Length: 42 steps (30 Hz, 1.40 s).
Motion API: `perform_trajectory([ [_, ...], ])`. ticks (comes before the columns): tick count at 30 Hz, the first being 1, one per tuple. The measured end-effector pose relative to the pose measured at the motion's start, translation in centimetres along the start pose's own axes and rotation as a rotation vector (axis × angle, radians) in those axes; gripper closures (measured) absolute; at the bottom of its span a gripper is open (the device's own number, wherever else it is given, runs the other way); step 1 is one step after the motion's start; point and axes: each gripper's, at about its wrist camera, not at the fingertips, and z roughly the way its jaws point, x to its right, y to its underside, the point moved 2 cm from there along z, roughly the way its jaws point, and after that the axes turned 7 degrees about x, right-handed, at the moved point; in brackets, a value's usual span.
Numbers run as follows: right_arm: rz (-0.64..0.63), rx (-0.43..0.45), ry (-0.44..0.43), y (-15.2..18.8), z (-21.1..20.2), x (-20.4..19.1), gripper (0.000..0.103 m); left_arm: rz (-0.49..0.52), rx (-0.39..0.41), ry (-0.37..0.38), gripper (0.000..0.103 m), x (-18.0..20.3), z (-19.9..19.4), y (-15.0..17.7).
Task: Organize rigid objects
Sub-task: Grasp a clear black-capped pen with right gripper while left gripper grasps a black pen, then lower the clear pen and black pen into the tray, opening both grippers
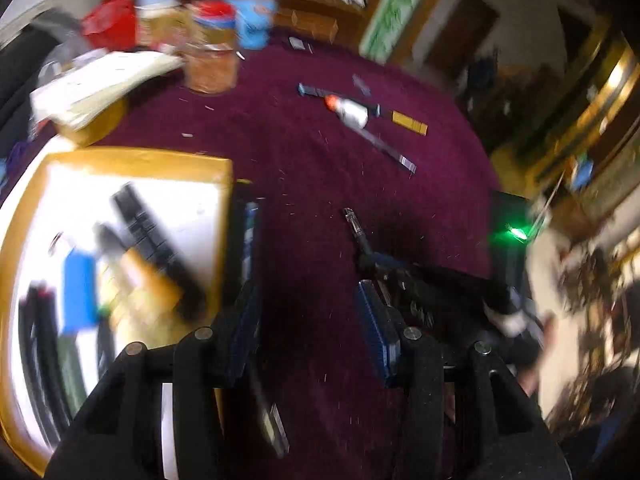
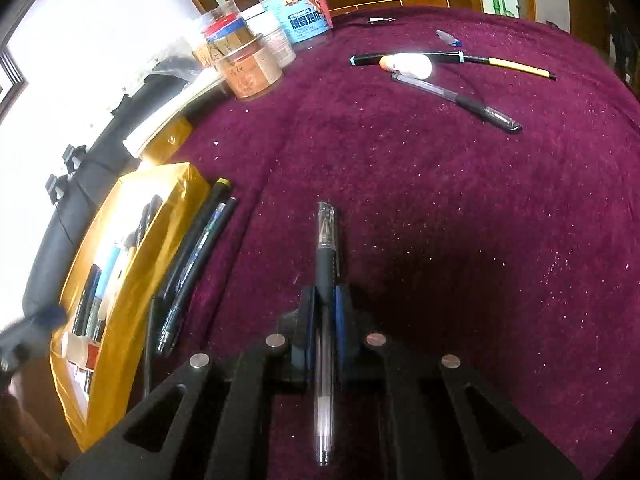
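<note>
- Two grippers are in play above a tabletop [image 2: 400, 168] covered in purple cloth, and the yellow box [image 2: 132, 264] at the left edge serves as the landmark.
- Inside the yellow box, pens and a small white bottle with a red band already lie side by side; just beside its right wall, on the cloth, lie two dark pens [image 2: 196, 264].
- Right of the box in the blurred left wrist view, the left gripper [image 1: 312, 336] hovers with its fingers [image 1: 374, 330] spread wide and nothing between them.
- Further right of the box, the right gripper [image 2: 325, 320] has its fingers closed on a clear gel pen [image 2: 326, 280], which points forward along the fingers, above the cloth.
- Well away from the box, at the far right of the cloth, lie a white glue bottle [image 2: 408, 65], a black-and-yellow pen [image 2: 480, 60] and a second clear pen [image 2: 456, 98].
- Judged from this, the step in hand is carrying the held pen to the box; the next move calls for swinging left over the box wall, aligning the pen with those inside, then opening.
</note>
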Motion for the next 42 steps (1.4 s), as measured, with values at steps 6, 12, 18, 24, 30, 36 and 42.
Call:
perform_trajectory([
  [6,0.046,-0.001,-0.01,-0.1,-0.4,0.7,0.096,0.079,-0.132,-0.14,0.059,1.0,6.2,-0.8],
  [12,0.067,-0.004,-0.005,0.0,-0.7,0.9,0.096,0.039,-0.199,-0.246,0.065,-0.5,8.3,-0.7],
  [18,0.07,-0.011,-0.001,0.0,-0.4,1.0,0.096,0.1,-0.21,-0.255,0.072,0.6,8.1,0.4],
  [24,0.07,-0.01,0.004,0.1,-0.4,0.9,0.096,0.103,-0.209,-0.234,0.082,0.8,8.2,2.3],
  [30,0.068,-0.008,-0.005,0.1,-0.4,0.9,0.096,0.162,-0.075,-0.311,0.096,2.2,5.5,3.9],
  [36,0.024,0.061,-0.092,-0.1,-1.7,-0.4,0.096,0.171,0.104,-0.33,0.097,3.7,0.6,6.0],
  [42,-0.018,0.112,-0.132,0.1,-2.5,-1.7,0.096,0.112,0.202,-0.328,0.097,2.5,-4.2,7.0],
])
